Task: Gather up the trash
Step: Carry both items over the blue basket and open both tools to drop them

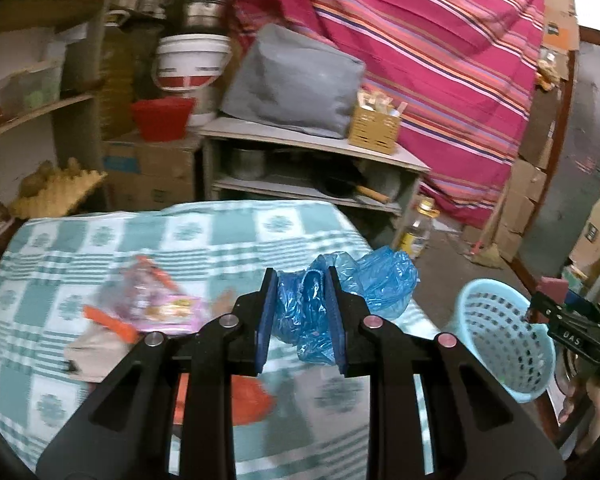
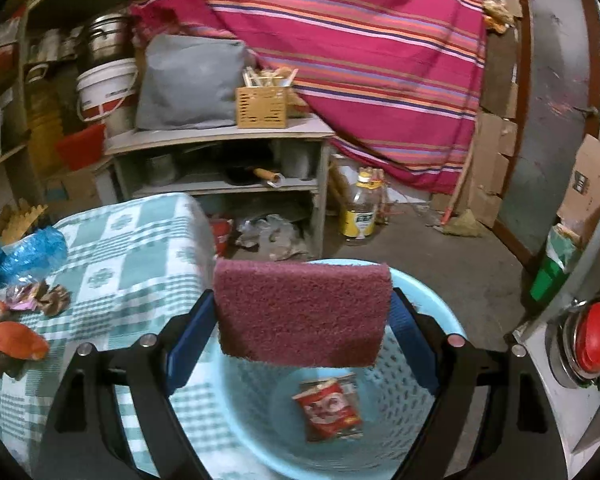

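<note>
Left wrist view first: the left gripper (image 1: 302,280) has its jaws clenched on a crumpled blue plastic bag (image 1: 340,292), which bulges out past the tips and off to the right. Under it is the tabletop (image 1: 60,248) with a green-and-white checked cloth. More trash is lying there, all a bit blurry: a pink wrapper (image 1: 160,304) with orange bits around it, and an orange scrap (image 1: 248,400) right under the gripper frame. Off the right edge of the tabletop sits a light blue perforated basket (image 1: 500,340), and the right gripper (image 1: 560,308) pokes in just past it with something maroon at its tip.

Right wrist view: the right gripper (image 2: 302,304) has its jaws spread wide and pressing on both ends of a maroon scouring pad (image 2: 302,312), so it's grasping the pad flat across. That pad is directly above the light blue basket (image 2: 420,296), which already has a red snack packet (image 2: 328,408) lying on its bottom. To the left is the same checked tabletop (image 2: 140,240), with the blue plastic bag (image 2: 32,252) at the far left edge, a couple of crumpled wrappers (image 2: 40,296) near it, and an orange scrap (image 2: 16,340) closer in. Behind it all there's a shelf unit (image 2: 220,136) and a striped pink cloth (image 2: 360,60) hanging.
</note>
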`<state>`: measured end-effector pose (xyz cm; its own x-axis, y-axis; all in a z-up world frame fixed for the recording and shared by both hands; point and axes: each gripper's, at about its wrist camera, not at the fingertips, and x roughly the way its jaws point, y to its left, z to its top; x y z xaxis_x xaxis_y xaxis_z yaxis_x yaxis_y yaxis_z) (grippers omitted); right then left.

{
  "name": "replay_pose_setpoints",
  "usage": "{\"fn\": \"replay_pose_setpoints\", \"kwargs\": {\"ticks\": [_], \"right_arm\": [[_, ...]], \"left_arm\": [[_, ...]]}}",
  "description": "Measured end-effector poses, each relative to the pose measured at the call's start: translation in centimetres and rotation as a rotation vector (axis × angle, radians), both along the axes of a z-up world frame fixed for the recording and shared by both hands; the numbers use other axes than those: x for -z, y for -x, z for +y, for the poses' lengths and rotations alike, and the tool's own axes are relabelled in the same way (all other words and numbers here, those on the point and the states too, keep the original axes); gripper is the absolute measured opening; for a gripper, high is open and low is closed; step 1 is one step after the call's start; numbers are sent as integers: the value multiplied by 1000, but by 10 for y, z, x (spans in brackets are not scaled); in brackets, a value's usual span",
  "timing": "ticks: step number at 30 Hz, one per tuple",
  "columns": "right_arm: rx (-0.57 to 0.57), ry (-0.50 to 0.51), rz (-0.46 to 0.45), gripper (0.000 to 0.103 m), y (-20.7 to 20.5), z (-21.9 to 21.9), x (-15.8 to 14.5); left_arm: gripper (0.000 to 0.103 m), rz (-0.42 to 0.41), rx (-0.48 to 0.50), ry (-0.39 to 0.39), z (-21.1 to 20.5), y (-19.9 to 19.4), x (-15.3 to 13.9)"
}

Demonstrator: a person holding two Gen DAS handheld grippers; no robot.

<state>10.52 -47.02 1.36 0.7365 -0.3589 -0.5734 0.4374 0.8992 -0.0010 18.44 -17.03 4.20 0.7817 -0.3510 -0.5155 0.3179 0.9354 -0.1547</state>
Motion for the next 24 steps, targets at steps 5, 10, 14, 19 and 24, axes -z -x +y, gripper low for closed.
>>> {"fn": "replay_pose_setpoints", "kwargs": {"ticks": [5, 10, 14, 19, 24], "right_arm": [[42, -4, 9, 84, 14, -26, 6], [83, -19, 6, 84, 32, -50, 11], [109, -38, 6, 84, 44, -68, 16], [130, -32, 26, 84, 49, -82, 23], [155, -50, 19, 84, 58, -96, 24]], "left_arm": [[23, 7, 82, -12, -51, 6, 10], [23, 24, 161, -15, -104, 13, 23], [23, 41, 218, -21, -141, 18, 34], [23, 33, 286, -42, -185, 26, 41], [41, 37, 312, -41, -202, 28, 46]]}}
